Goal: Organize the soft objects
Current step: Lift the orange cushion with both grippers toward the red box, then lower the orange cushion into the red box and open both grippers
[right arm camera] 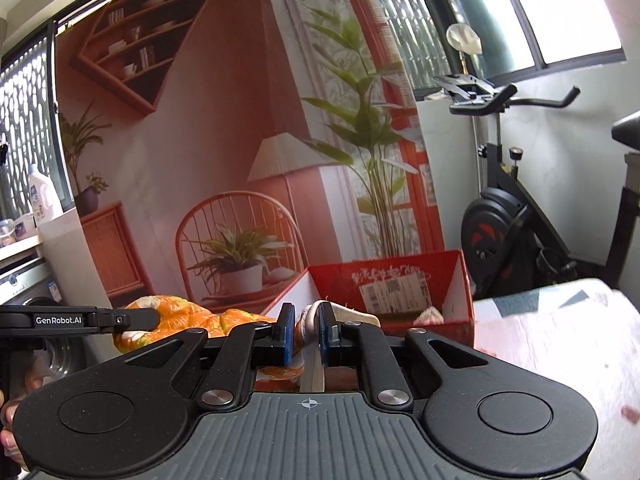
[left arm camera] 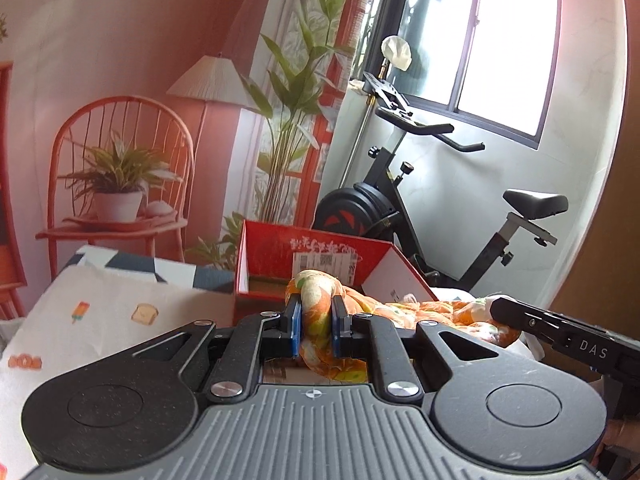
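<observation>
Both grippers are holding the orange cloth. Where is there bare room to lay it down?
The white printed bedsheet left of the open red cardboard box lies bare. The box floor looks mostly free, with one pale item inside. The orange floral cloth crowds the box's near edge.

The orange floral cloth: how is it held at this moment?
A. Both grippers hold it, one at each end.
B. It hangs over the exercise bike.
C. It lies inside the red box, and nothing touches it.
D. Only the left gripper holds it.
A: the orange floral cloth is pinched by the left gripper and by the right gripper, and it stretches between them in front of the red box.
</observation>
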A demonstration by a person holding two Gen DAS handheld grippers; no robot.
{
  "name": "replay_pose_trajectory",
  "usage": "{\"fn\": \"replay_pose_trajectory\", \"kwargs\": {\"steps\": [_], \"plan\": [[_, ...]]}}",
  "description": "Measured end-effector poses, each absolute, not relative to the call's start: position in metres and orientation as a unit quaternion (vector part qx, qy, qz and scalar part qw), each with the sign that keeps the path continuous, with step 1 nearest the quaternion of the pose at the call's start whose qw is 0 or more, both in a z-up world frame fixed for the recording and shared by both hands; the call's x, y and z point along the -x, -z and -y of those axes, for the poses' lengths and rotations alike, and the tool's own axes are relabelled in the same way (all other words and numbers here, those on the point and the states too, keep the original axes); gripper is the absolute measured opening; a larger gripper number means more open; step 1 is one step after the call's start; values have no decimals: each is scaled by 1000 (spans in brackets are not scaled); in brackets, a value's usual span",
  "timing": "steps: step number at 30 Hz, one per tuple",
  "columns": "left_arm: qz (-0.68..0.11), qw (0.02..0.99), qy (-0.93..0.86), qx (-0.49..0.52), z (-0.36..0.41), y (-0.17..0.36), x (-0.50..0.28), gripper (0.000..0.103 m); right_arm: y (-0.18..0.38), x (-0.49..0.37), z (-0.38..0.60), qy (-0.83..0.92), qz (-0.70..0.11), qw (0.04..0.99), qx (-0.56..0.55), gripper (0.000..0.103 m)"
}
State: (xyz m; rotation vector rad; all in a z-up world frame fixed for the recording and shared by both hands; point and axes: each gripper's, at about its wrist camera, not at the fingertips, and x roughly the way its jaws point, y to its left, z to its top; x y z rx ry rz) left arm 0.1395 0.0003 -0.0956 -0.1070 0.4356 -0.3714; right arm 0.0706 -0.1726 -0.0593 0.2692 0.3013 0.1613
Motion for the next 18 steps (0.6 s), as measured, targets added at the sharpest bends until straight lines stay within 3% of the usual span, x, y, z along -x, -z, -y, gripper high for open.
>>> {"fn": "replay_pose_trajectory", "kwargs": {"steps": [10, 18], "plan": [[-190, 968, 163, 14, 32, 77, -233, 15, 47, -179, 194, -74, -171, 979, -83, 11], [-235, 963, 134, -1, 59, 87, -308, 15, 53, -270, 208, -61, -207, 976, -33, 11]]}}
